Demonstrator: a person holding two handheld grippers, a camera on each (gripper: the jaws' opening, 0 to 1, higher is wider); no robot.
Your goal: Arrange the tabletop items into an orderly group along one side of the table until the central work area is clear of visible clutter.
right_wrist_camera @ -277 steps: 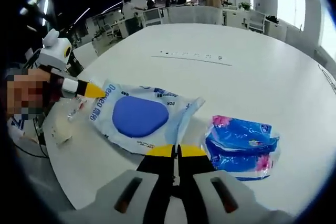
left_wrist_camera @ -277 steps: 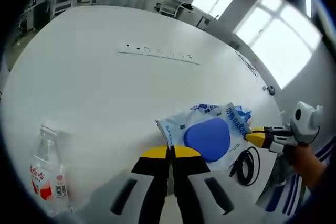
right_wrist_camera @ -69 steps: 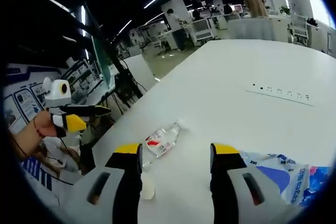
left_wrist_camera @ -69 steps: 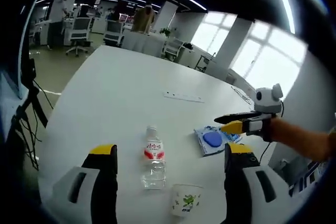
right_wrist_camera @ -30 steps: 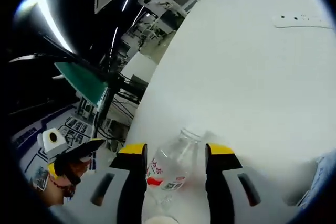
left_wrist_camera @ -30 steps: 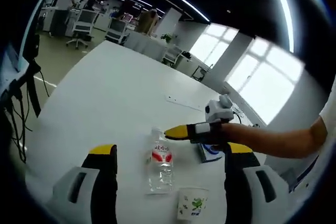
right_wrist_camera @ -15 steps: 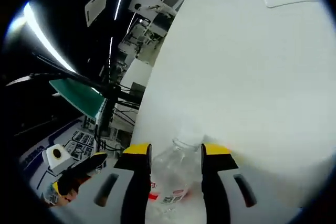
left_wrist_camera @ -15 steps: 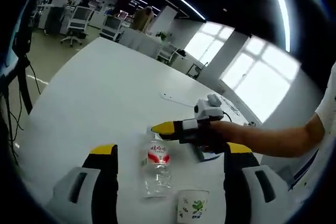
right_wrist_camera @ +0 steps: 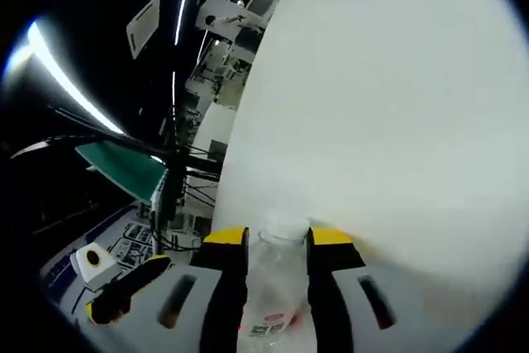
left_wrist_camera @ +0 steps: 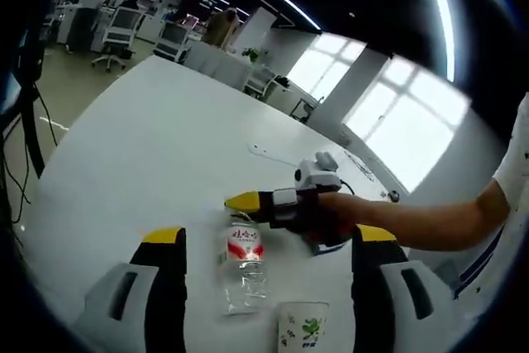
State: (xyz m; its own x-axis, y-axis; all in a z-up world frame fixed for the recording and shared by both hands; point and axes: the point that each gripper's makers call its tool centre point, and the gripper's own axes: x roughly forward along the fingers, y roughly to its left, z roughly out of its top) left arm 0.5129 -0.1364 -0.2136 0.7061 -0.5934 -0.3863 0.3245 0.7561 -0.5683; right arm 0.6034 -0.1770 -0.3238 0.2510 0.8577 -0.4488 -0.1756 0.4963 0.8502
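Lying on its side on the white round-edged bench [left_wrist_camera: 149, 146], the clear plastic water bottle with a red and white label [left_wrist_camera: 242, 266] sits between the jaws of your right gripper [right_wrist_camera: 276, 241], whose yellow-tipped black jaws flank the bottle's neck and white cap closely; whether they press the plastic I cannot tell. In the left gripper view you can see that same right gripper coming in from the right, its yellow tip over the bottle's cap end, with your hand [left_wrist_camera: 331, 217] wrapped round its body. Your left gripper [left_wrist_camera: 260, 241] hangs with its jaws spread wide and nothing between them, the bottle and a white paper cup with a green print [left_wrist_camera: 296, 326] on the bench in front of it. The cup stands upright just beside the bottle's base. A white power strip [left_wrist_camera: 269, 155] lies farther off on the bench, well apart from the bottle.
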